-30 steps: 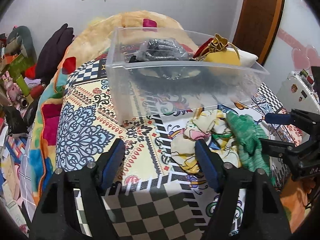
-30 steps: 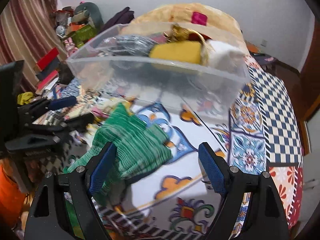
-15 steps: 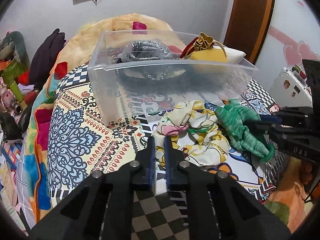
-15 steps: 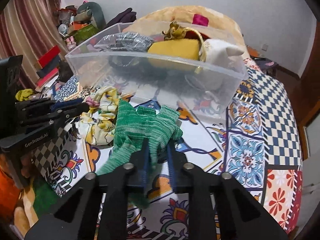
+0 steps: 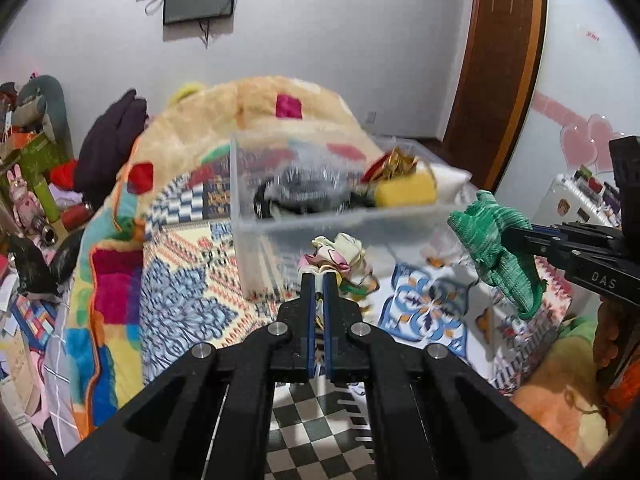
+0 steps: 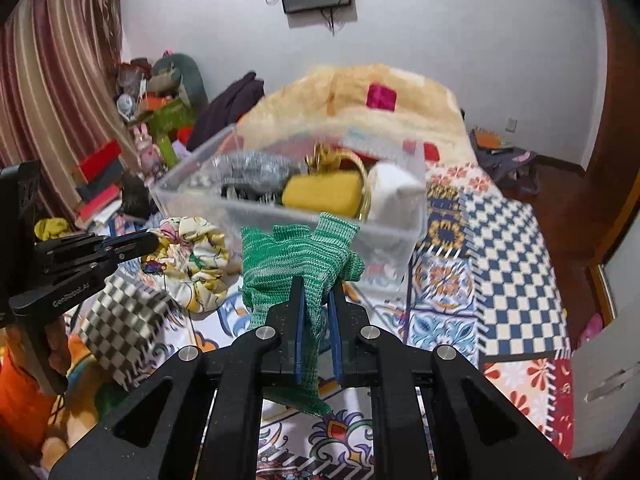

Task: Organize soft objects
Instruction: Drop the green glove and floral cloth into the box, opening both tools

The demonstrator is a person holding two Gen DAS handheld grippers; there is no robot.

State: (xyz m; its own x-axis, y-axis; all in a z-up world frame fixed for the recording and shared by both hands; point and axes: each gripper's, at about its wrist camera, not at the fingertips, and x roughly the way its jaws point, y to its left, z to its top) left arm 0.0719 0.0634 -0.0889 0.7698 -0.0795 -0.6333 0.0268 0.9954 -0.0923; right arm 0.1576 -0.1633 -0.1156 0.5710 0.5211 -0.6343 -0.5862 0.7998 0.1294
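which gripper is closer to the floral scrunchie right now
Left. The left gripper is shut on the floral scrunchie; the right gripper is off to its side, shut on the green knit cloth.

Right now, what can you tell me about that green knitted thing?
The green knitted cloth looks soft and stretchy, with ribbed stitches in mixed light and dark green. It is crumpled, and its folded top stands up while a tail hangs down. The right hand-held gripper is shut on its middle and holds it in the air, just in front of the clear plastic bin. Nothing else seems to touch it.
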